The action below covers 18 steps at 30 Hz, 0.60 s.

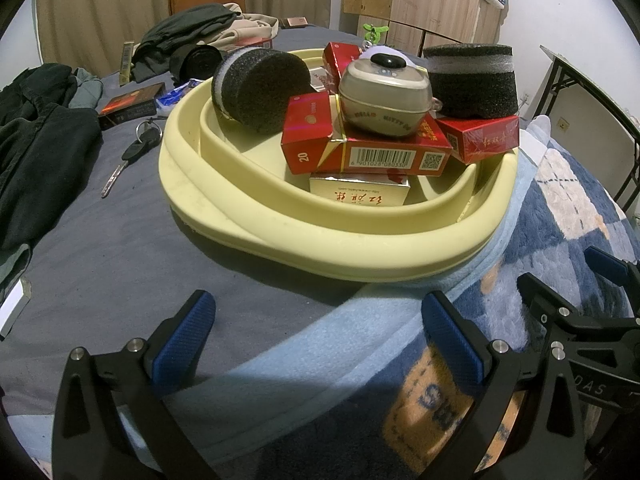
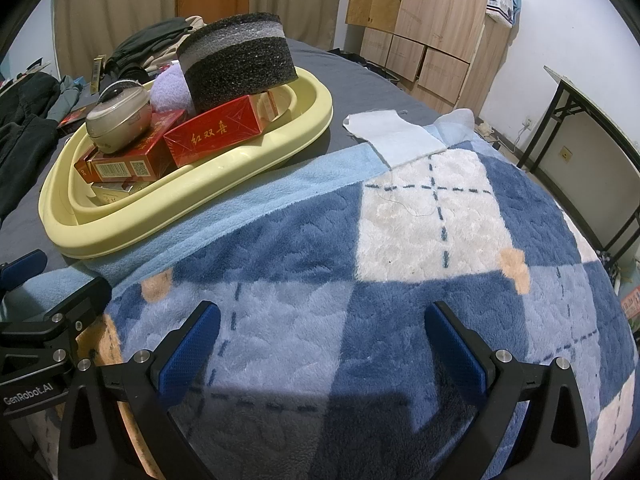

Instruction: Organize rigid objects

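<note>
A pale yellow basin sits on the bed, piled with rigid items. Several red cigarette boxes are stacked in it, and a beige rounded case rests on top of them. Two black foam cylinders lie at the basin's back; one shows in the right wrist view. My left gripper hangs open in front of the basin with nothing between its fingers. My right gripper is open over the checked blanket, to the right of the basin.
A car key, a dark box and dark clothes lie left of the basin on the grey sheet. A blue checked blanket covers the near bed. A wooden wardrobe and a folding table stand at right.
</note>
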Motion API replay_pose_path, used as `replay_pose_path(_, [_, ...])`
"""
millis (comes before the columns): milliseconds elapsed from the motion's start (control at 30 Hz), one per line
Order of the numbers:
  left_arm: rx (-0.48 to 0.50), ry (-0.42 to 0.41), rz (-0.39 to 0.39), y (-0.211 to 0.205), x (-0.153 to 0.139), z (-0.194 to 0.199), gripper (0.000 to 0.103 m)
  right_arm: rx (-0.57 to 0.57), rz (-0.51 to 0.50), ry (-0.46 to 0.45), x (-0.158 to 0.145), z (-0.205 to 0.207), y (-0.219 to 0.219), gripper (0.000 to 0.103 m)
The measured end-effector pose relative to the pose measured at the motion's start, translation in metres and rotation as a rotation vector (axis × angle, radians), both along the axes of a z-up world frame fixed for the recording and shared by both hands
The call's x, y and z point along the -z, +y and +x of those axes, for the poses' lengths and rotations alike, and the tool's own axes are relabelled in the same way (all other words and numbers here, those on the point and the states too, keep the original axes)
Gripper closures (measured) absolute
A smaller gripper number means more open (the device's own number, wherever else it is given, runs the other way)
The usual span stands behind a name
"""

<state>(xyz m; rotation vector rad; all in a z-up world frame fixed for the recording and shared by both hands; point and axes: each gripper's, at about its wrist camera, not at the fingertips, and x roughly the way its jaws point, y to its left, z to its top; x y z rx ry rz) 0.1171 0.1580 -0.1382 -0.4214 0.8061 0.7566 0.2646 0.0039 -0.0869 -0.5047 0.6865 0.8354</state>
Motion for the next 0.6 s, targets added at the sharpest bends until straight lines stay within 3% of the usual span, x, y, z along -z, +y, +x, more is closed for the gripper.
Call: replay_pose_path(600, [0.001, -0.001, -0.001, 0.0003, 0.0, -0.0001, 0.0, 0.0, 0.0, 0.001, 0.0, -0.0002, 0.0, 0.0])
